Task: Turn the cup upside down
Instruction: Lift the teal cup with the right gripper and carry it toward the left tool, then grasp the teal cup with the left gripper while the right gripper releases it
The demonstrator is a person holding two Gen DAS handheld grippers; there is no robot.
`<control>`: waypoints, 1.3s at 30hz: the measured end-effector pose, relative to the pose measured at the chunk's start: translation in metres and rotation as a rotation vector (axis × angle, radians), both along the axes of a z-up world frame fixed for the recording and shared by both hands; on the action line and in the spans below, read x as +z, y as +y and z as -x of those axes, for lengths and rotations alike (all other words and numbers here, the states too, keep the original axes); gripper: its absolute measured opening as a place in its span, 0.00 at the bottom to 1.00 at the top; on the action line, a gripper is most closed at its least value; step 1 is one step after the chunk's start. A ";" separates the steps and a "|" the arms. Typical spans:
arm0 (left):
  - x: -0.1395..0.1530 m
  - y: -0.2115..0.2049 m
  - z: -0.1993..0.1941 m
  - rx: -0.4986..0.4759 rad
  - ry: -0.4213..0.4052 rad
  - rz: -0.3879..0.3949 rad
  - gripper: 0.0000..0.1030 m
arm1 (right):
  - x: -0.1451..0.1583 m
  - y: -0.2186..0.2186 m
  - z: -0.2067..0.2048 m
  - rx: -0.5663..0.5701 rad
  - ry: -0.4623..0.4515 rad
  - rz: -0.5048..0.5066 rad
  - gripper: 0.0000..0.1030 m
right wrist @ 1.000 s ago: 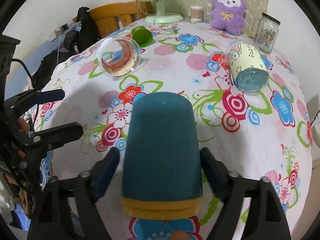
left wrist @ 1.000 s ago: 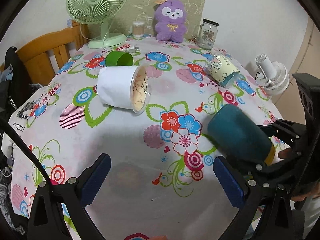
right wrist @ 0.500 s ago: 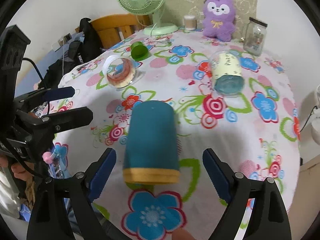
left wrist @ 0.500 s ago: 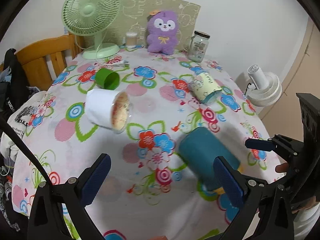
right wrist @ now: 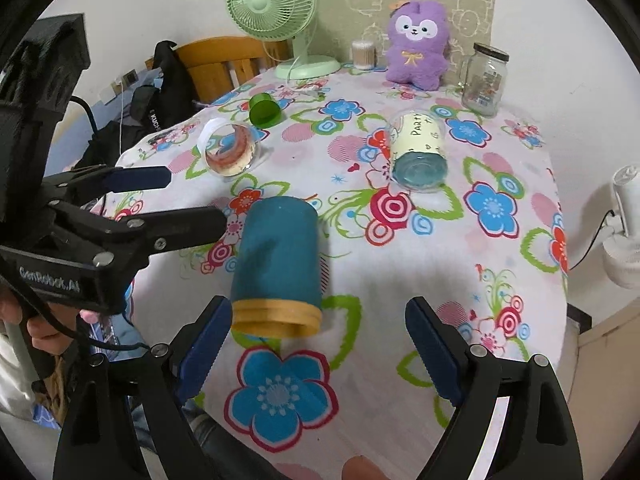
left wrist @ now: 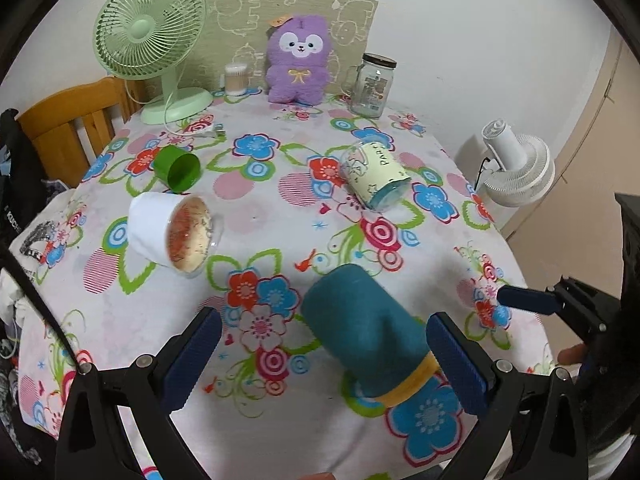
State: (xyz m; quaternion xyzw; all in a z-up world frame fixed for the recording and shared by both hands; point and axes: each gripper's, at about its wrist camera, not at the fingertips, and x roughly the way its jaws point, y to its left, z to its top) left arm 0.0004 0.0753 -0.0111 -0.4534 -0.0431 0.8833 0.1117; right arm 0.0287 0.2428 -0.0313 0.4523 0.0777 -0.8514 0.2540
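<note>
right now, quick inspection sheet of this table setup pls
Surface: table under a flowered cloth.
Job's things: teal cup lying on its side, yellow rim toward the right gripper.
Clutter: white cup, green cup and party cup, all on their sides; green fan, purple plush, glass jar, swab pot at the back.
Grippers: left gripper open, holding nothing; right gripper open, holding nothing.
Cables: fan cord on the cloth.
Surroundings: wooden chair, white fan, wall.
</note>
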 end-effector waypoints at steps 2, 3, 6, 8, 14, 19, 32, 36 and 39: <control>-0.001 0.003 0.001 0.005 -0.010 -0.015 1.00 | 0.001 0.005 -0.002 0.000 -0.001 0.001 0.87; -0.001 0.005 0.002 0.007 -0.015 -0.021 1.00 | 0.001 0.007 -0.003 -0.002 -0.002 0.001 0.87; -0.002 0.009 0.003 0.026 -0.037 -0.035 1.00 | 0.000 0.013 -0.004 -0.006 -0.002 -0.002 0.87; -0.002 0.012 0.004 0.047 -0.052 -0.037 1.00 | 0.000 0.017 -0.005 -0.010 -0.001 0.001 0.87; 0.002 0.015 0.006 0.085 -0.060 -0.055 1.00 | -0.003 0.025 -0.006 -0.014 -0.008 0.010 0.87; -0.002 0.019 0.012 0.113 -0.095 -0.069 1.00 | -0.005 0.029 -0.009 -0.015 -0.012 0.010 0.87; -0.010 0.026 0.020 0.153 -0.145 -0.071 1.00 | -0.011 0.043 -0.013 -0.038 -0.040 0.022 0.87; -0.014 0.027 0.024 0.166 -0.164 -0.079 1.00 | -0.012 0.046 -0.014 -0.040 -0.049 0.025 0.87; -0.017 0.029 0.026 0.171 -0.177 -0.080 1.00 | -0.014 0.048 -0.016 -0.041 -0.055 0.027 0.87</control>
